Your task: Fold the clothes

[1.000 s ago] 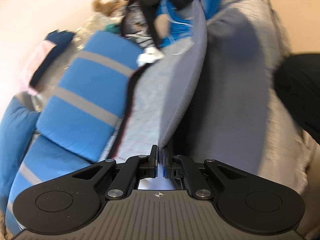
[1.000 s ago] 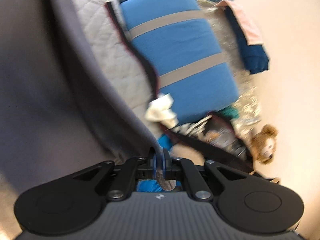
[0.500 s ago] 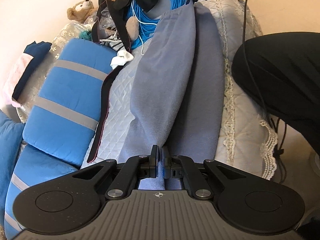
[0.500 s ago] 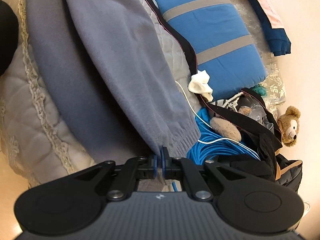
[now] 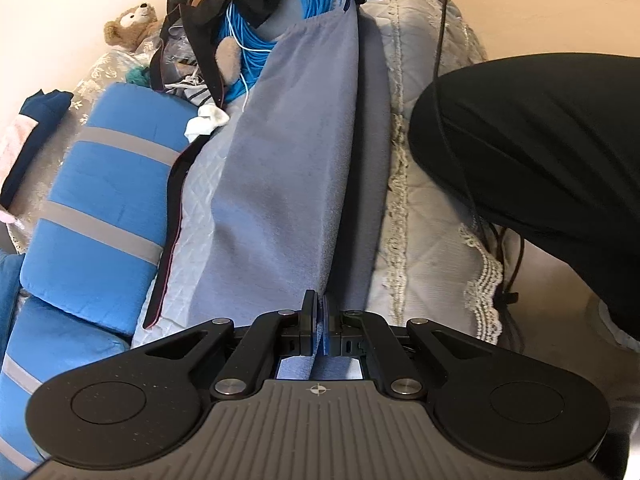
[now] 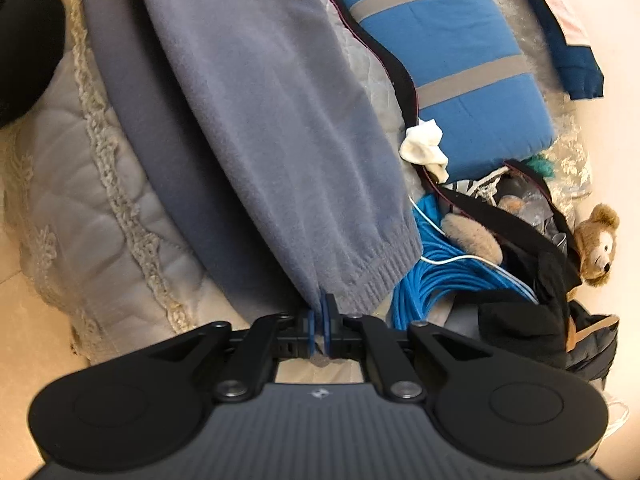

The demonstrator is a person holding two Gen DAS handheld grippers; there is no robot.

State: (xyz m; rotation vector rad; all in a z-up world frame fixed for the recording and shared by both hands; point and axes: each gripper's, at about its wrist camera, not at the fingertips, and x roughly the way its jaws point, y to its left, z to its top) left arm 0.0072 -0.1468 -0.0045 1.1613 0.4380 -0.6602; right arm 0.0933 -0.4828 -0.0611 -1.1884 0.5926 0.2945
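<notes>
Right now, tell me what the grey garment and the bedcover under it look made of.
Grey garment: looks like soft fleece or brushed knit, matte and fuzzy, with a ribbed knit cuff. Bedcover: seems quilted cotton-like fabric, pale, slightly sheeny, with stitched padding and lace trim.

- The garment (image 5: 288,168) is grey-blue, with a ribbed cuff.
- The pillow (image 5: 104,208) is bright blue with grey stripes.
- The bed cover (image 5: 424,248) is pale cream, quilted, with a lace border.
- The coiled cable (image 6: 440,280) is bright blue.
- The teddy bear (image 6: 598,246) is brown.
- The sock (image 6: 426,152) is white.
</notes>
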